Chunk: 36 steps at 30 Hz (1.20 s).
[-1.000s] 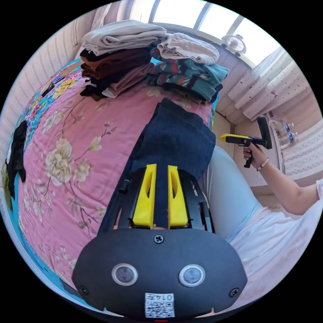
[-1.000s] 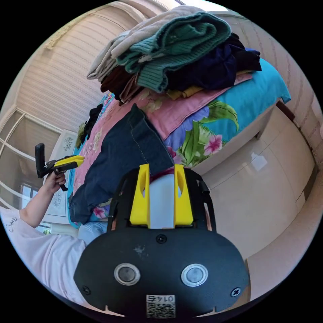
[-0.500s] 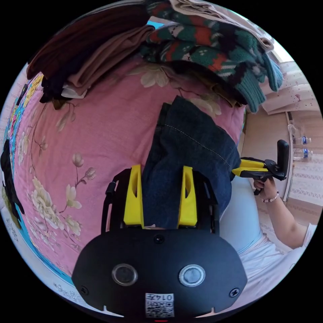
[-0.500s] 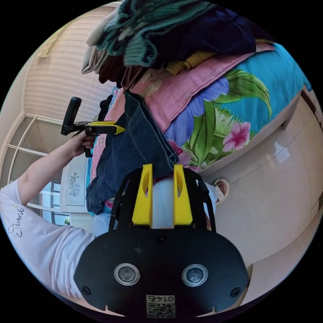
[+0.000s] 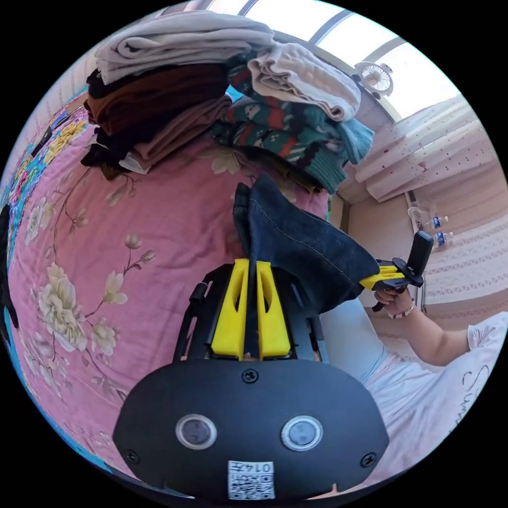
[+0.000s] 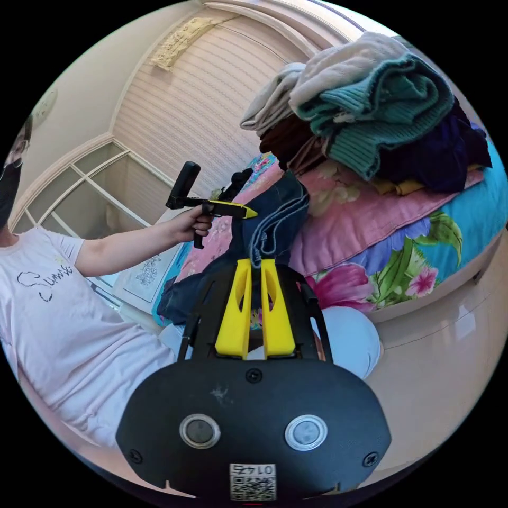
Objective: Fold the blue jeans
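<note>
- While the dark blue denim jeans [image 5: 296, 248] lie half on the pink floral quilt [image 5: 132, 254] of the bed and half over its edge, both tools have them by the near end.
- The left hand-held gripper [image 5: 252, 270] has its yellow jaws nearly together with a fold of denim pinched between them; the cloth rises from the jaws in a peak.
- In the right gripper view, the right hand-held gripper [image 6: 255, 270] is likewise almost closed, with a bunched, layered edge of the jeans [image 6: 275, 222] between its jaws.
- To the right and behind stand the stacks of folded clothes: brown and beige pieces [image 5: 159, 100] beside a green patterned knit sweater [image 5: 286, 137], close to the far end of the jeans.
- As I judge it, the step is lifting the held end to carry it over. Both tools should rise level so the edge stays straight, keep the denim taut between them, and set it down short of the stacks, seams aligned.
</note>
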Tool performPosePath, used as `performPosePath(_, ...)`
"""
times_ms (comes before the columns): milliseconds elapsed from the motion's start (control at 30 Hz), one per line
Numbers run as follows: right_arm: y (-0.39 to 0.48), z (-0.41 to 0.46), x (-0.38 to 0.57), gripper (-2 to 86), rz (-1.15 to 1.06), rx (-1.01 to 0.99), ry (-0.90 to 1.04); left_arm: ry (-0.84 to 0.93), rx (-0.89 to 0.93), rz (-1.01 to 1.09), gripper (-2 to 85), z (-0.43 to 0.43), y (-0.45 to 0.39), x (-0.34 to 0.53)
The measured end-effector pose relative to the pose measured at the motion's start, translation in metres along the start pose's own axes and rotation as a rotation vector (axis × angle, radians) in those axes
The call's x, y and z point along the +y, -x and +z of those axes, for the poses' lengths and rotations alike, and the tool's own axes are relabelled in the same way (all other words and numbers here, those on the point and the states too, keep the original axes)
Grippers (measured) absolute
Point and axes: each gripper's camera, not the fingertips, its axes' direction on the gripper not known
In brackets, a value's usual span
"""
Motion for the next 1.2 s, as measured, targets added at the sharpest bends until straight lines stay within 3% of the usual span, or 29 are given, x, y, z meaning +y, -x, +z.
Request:
performPosePath(367, 0.209, 0.096, -0.002, 1.9, -0.473, -0.361, 0.156, -0.376, 0.076, -0.214, 0.5, -0.149, 0.025, 0.187)
performPosePath(467, 0.277, 0.161, 0.001, 2.1, -0.588, -0.502, 0.243, -0.489, 0.023, -0.333, 2.1, -0.191, 0.037, 0.260)
performPosePath(567, 0.360, 0.246, 0.012, 2.3, -0.714, -0.583, 0.395, -0.618, -0.164, -0.488, 4.2, -0.234, 0.043, 0.342)
performPosePath(733, 0.462, 0.446, 0.106, 3.0, -0.816, -0.426, 0.834, -0.703, -0.309, -0.877, 2.5, -0.269, 0.046, 0.528)
performPosePath(833, 0.467, 0.526, 0.168, 3.1, -0.777, -0.366, 1.090, -0.750, -0.230, -1.103, 0.1, -0.252, 0.032, 0.622)
performPosePath(1000, 0.473, 0.570, 0.191, 4.7, -0.817, -0.287, 1.124, -0.748, -0.145, -1.216, -0.5, -0.219, -0.003, 0.690)
performPosePath(1200, 0.488, 0.643, 0.160, 8.3, -0.893, 0.008, 1.003, -0.526, -0.133, -1.036, 5.6, -0.205, -0.014, 0.650)
